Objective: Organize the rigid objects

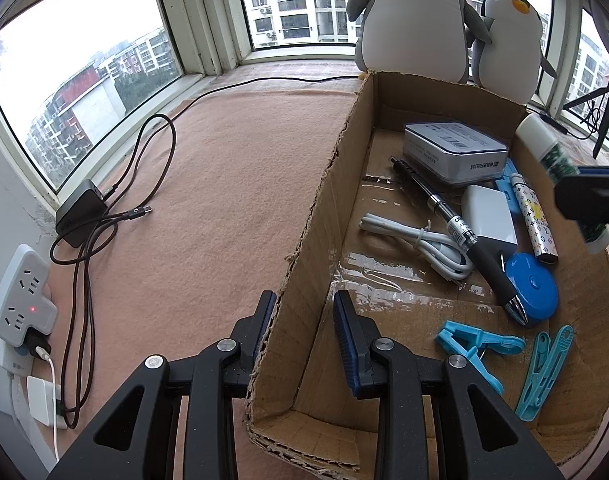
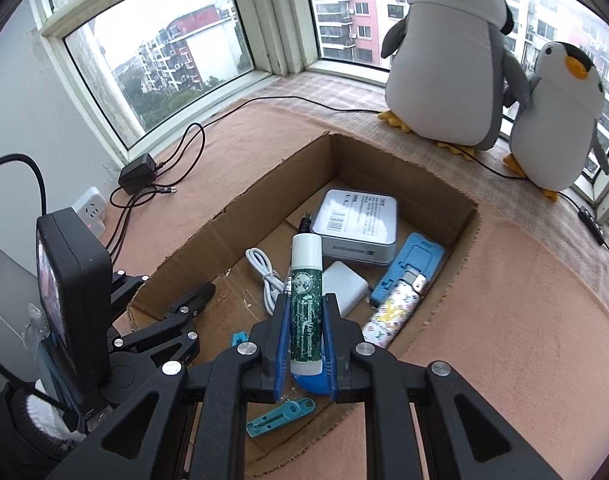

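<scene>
Pinching a green-and-white lip balm tube (image 2: 305, 304) upright, the right gripper (image 2: 307, 334) hangs over the cardboard box (image 2: 240, 216) of odds and ends, while the left gripper (image 1: 304, 334) is clamped on the box's side wall.

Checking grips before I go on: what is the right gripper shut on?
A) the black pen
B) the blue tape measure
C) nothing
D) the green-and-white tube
D: the right gripper's blue pads press both sides of the green-and-white tube, held over the box.
</scene>
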{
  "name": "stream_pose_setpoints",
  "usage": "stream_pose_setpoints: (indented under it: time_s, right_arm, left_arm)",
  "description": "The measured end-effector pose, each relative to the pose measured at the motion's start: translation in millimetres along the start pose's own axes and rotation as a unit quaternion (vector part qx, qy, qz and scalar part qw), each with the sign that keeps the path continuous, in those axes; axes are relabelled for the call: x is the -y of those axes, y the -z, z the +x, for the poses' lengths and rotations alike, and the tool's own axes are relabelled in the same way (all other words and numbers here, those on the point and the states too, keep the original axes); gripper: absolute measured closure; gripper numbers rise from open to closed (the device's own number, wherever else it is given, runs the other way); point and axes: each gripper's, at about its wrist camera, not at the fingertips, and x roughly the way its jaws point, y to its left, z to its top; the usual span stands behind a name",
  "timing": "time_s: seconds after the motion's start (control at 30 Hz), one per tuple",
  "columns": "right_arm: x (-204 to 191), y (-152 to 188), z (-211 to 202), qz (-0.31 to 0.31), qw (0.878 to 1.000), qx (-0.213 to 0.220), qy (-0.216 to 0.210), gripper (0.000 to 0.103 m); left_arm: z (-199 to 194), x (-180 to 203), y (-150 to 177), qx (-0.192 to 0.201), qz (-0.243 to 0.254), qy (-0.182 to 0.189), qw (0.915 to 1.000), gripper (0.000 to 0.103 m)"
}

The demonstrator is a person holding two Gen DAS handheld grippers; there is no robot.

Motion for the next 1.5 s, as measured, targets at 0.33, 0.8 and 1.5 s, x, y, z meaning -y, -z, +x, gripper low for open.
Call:
stream_pose_setpoints:
  time_s: [0.33,0.8,1.5]
  right_arm:
    - [-8.9,1.0,14.5,-0.005,1.000,-0.013,-0.005,0.089]
    - [-8.3,0.0,11.3,-0.011,1.000,-0.003,0.003,0.063]
    - [-4.9,20.4,-19.2,-0.016,0.998,0.025,0.046,0.042]
  left_arm:
    - [0.0,-1.0,0.3,0.000,-0.001,-0.001,1.0000,0.072]
    - [-0.1,-1.1,0.3,0.000,-0.001,-0.001,1.0000,0.072]
    - [-0.6,-1.4,1.4,-0.001,-0.002,0.002,1.0000,0.072]
